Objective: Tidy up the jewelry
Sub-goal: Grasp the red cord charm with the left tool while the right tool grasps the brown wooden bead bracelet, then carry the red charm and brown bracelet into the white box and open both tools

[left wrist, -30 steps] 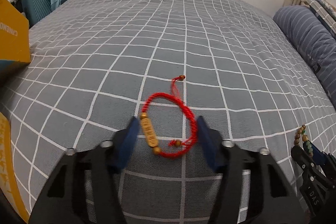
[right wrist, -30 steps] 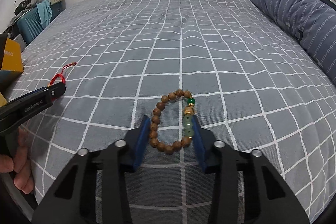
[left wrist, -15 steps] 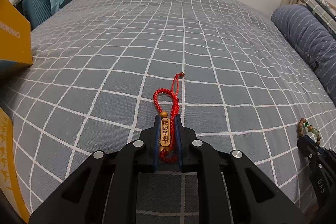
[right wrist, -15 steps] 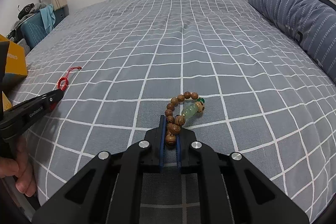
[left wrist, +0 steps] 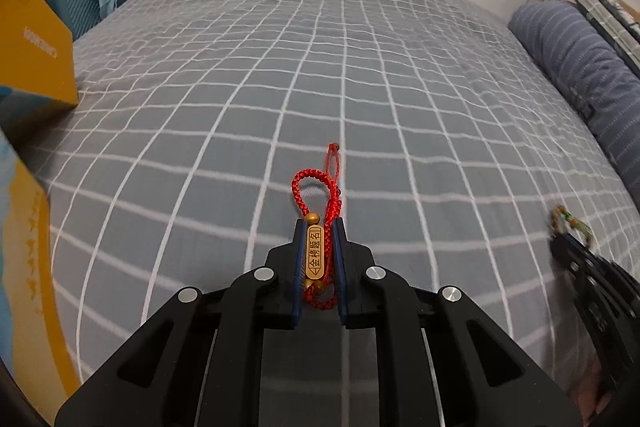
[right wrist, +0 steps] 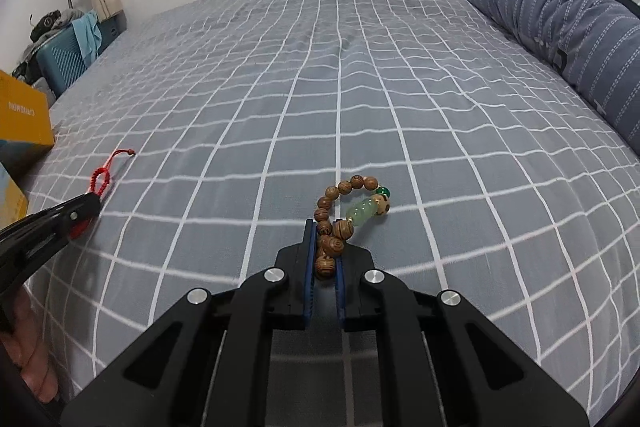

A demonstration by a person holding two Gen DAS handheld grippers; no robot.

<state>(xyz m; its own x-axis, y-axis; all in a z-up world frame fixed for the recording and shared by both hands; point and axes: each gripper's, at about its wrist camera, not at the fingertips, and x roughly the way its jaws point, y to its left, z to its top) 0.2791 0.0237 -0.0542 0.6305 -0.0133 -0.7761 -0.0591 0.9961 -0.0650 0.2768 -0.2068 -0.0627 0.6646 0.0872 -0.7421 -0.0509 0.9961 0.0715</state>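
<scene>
- The left gripper is pinched tight on a red cord bracelet; its gold tag sits between the blue pads, and the cord loop sticks out past the tips above the bed.
- The right gripper is clamped on a wooden bead bracelet; a few brown beads are squeezed between the pads, while the pale green bead and the rest of the string curl out ahead to the right, close to or on the cover.
- The bed has a grey cover with a white grid, and the stretch ahead of both grippers is open.
- A yellow box stands at the left edge of the bed, near the left gripper, with a second yellow and blue surface closer in below it.
- A rolled blue striped quilt lies along the right side, well apart from both bracelets.
- A teal basket draped with clothes stands beside the far left corner of the bed, next to a curtain.
- In the right wrist view, a hand grips the left gripper's handle at the lower left.
</scene>
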